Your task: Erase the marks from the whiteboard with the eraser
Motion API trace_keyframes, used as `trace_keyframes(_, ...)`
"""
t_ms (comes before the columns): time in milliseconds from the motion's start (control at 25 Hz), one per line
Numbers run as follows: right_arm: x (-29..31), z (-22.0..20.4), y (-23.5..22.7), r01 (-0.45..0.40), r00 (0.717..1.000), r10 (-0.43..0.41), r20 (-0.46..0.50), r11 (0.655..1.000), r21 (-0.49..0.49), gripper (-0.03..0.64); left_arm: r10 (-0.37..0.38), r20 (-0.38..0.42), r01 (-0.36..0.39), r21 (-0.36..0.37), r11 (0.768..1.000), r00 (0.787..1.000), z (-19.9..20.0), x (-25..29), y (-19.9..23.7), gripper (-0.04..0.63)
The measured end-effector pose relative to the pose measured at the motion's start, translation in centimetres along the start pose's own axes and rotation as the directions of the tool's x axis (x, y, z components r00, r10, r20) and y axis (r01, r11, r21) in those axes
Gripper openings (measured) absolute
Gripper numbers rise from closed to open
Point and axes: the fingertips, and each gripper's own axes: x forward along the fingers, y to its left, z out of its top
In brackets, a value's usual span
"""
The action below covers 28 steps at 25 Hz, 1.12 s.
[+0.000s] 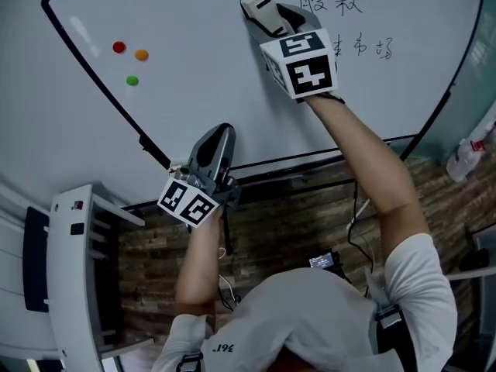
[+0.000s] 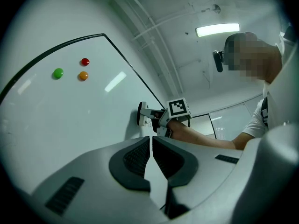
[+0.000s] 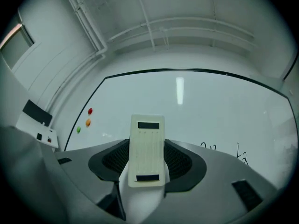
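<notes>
- Two tools: my right tool (image 1: 266, 15) holds the flat cream plastic eraser (image 3: 147, 146) on the big white whiteboard (image 1: 201, 45), beside the black written marks (image 1: 332, 5).
- My left tool (image 2: 152, 149) is pinched together, empty.

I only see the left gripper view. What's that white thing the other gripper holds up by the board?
Observer: An eraser, clamped between the right gripper's jaws.
Operator: Is there any writing? I see none.
Observer: Yes, black marks sit on the whiteboard, just right of the eraser.
Operator: Where's my gripper?
Observer: The left gripper hangs low, near the whiteboard's bottom edge, well away from the black marks.
</notes>
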Motion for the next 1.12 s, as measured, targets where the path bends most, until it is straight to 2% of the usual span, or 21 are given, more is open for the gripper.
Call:
trace_keyframes(80, 0.7, 0.6, 0.1, 0.044, 0.999, -0.044, -0.008, 0.999, -0.026, 0.247, -0.001, -0.002, 0.001, -0.006, 1.000, 1.000, 0.0, -0.4, 0.2, 0.008)
trace_keyframes(200, 1.7, 0.7, 0.1, 0.107, 0.994, -0.111, -0.023, 0.987, -0.120, 0.247, -0.006, -0.006, 0.006, -0.016, 1.000, 1.000, -0.1, -0.8, 0.2, 0.008)
trace_keyframes(480, 2.4, 0.7, 0.5, 0.174, 0.984, -0.176, 0.009, 0.962, -0.213, 0.247, -0.008, -0.007, 0.008, -0.030, 1.000, 1.000, -0.9, -1.3, 0.0, 0.008)
trace_keyframes(680, 2.5, 0.5, 0.1, 0.233, 0.970, -0.243, -0.009, 0.942, -0.241, 0.250, 0.007, 0.007, -0.007, -0.027, 1.000, 1.000, -1.0, -0.5, -0.5, 0.008)
trace_keyframes(880, 2.4, 0.3, -0.5, 0.244, 0.966, -0.257, -0.014, 0.934, -0.261, 0.250, 0.011, 0.008, -0.011, -0.022, 1.000, 1.000, -1.8, 0.6, -1.6, 0.008)
trace_keyframes(1120, 1.0, -0.3, -4.4, 0.271, 0.959, -0.282, -0.017, 0.936, -0.226, 0.250, 0.014, 0.005, -0.014, -0.028, 1.000, 1.000, -2.6, 2.3, -2.2, 0.008)
